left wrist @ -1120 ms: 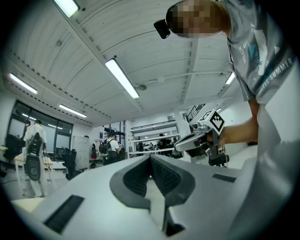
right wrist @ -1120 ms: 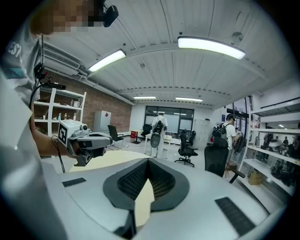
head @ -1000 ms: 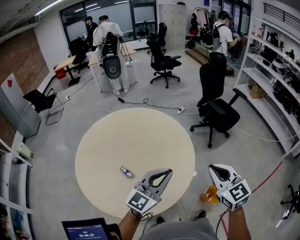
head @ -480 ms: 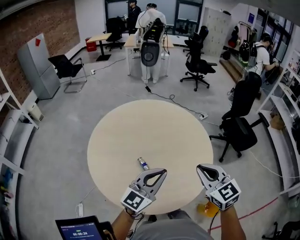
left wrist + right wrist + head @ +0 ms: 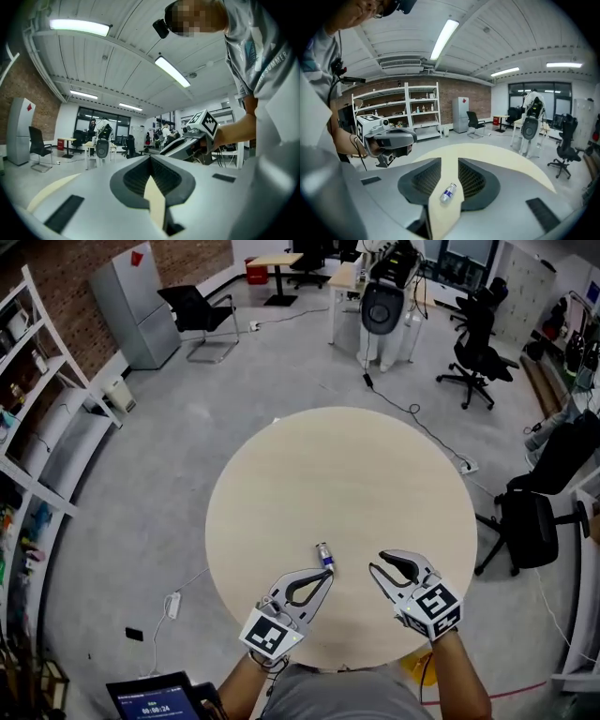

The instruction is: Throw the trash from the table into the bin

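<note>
**A:** Where's the bottle (image 5: 323,555) sitting?

**B:** It's flat on the table (image 5: 375,474), just past the fingertips of the left gripper (image 5: 326,577), which are pressed together. It's also lined up with the slim gap of the right gripper (image 5: 380,563). Those fingers have just been opening, with nothing between them. It looks light, stiff and prone to rolling, so I'd pinch it mid-label, across the width.

The head view looks steeply down from over the near edge of the round beige table (image 5: 356,484), taking in its whole top and the grey floor around it. The left gripper view sits low at that edge and faces level across the room. The right gripper view, equally low, tilts slightly down across the table towards white wall shelving (image 5: 417,110). It shares the small blue-labelled bottle (image 5: 448,192) with the head view. All three views show the white machine with a round dark front (image 5: 101,147).
</note>
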A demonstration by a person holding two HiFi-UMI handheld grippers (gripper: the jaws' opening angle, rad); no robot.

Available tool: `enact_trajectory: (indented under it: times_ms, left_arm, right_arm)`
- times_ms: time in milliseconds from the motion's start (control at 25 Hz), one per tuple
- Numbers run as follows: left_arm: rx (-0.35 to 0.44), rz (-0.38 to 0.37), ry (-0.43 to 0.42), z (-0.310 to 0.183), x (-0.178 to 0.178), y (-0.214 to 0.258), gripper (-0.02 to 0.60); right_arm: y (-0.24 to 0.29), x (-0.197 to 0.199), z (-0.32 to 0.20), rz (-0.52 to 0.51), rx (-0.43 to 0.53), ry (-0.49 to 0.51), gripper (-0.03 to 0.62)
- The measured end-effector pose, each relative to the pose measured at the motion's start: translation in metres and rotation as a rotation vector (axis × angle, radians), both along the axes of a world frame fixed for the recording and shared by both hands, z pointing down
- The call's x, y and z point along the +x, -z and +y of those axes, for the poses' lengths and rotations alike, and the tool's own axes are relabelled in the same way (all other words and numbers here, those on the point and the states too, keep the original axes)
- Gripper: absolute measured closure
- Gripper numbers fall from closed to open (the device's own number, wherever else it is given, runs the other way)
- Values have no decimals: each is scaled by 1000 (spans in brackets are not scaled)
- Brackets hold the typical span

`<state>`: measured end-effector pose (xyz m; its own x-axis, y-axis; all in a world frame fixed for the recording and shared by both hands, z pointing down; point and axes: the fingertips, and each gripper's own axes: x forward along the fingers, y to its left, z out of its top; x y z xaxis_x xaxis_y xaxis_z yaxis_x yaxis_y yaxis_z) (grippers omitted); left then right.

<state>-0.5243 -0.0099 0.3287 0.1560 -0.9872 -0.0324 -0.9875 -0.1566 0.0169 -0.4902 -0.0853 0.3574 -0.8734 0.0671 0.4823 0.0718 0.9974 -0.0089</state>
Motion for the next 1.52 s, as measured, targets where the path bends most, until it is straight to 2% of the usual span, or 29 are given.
enact_trajectory:
  times_ms: [80, 240, 320, 400, 560, 760, 920, 1120, 1320, 1400, 1520]
  left_arm:
    - [-40, -1, 34, -9, -13, -16, 538]
    - [-117, 4, 79, -23, -30, -51, 538]
    - [-154, 4, 93, -26, -37, -65, 538]
    - [-177, 25, 111, -29, -44, -74, 538]
    - [-235, 42, 132, -36, -53, -106, 538]
    - [-258, 64, 153, -33, -59, -110, 538]
    - [-284, 72, 157, -33, -60, -132, 538]
    - [-295, 68, 153, -35, -59, -145, 538]
    - [-295, 71, 160, -24, -62, -134, 538]
    - [-297, 69, 163, -19, -61, -129, 538]
    - [-302, 64, 171, -18, -61, -139, 538]
  right_arm:
    - [-29, -26, -3, 45, -47, 60, 473]
    - [-93, -69, -3, 135, -125, 161, 456]
    - [-118, -86, -2, 179, -155, 189, 456]
    - [-138, -99, -2, 224, -184, 206, 429]
    - [-193, -113, -5, 302, -211, 228, 419]
    - [-223, -118, -1, 379, -201, 231, 419]
    - [-259, -119, 8, 433, -181, 247, 419]
    - [-283, -124, 15, 428, -218, 230, 418]
    - [-278, -126, 26, 481, -167, 259, 410]
    - [-290, -118, 29, 544, -98, 294, 364]
    - [-312, -114, 25, 548, -43, 298, 353]
